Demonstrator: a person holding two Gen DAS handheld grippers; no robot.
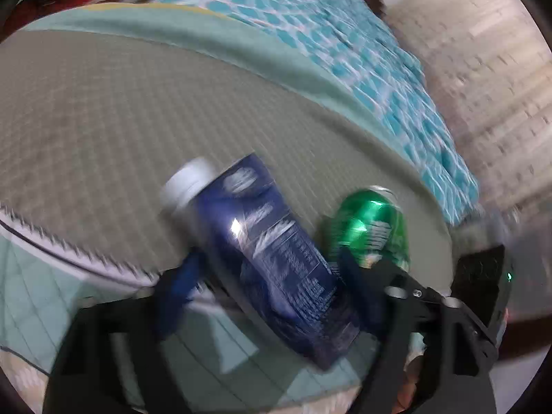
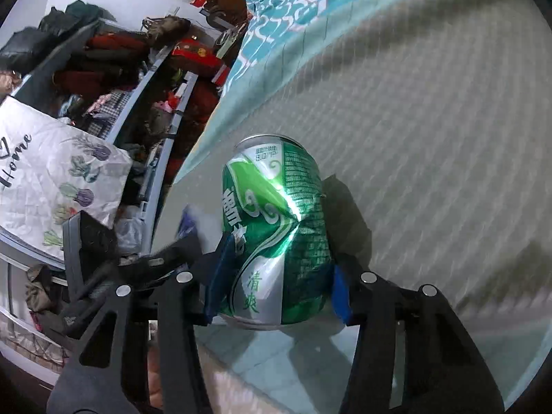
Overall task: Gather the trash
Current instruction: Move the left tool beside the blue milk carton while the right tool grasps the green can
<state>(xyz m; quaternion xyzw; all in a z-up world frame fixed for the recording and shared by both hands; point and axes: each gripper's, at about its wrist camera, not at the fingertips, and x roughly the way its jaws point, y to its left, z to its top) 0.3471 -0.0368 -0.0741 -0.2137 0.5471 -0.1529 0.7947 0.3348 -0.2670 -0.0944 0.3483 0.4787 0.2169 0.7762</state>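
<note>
Over the grey mat (image 1: 138, 110), in the left wrist view, a blue carton (image 1: 272, 252) with a white cap is pinched between the left gripper (image 1: 269, 296) pads, and the green can (image 1: 369, 227) is seen just beside it. In the right wrist view, that dented can (image 2: 279, 234) is clamped by the right gripper (image 2: 276, 289), above the mat (image 2: 431, 138).

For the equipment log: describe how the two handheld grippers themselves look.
Both are matte black frames. The right gripper has cut-out linkage arms, round silver pivot pins and blue-padded fingers. The left gripper looks alike, though blurred: dark blue fingers, silver pins. Beside it, the other unit's black body carries a small green light. No cables or sleeves show.
</note>
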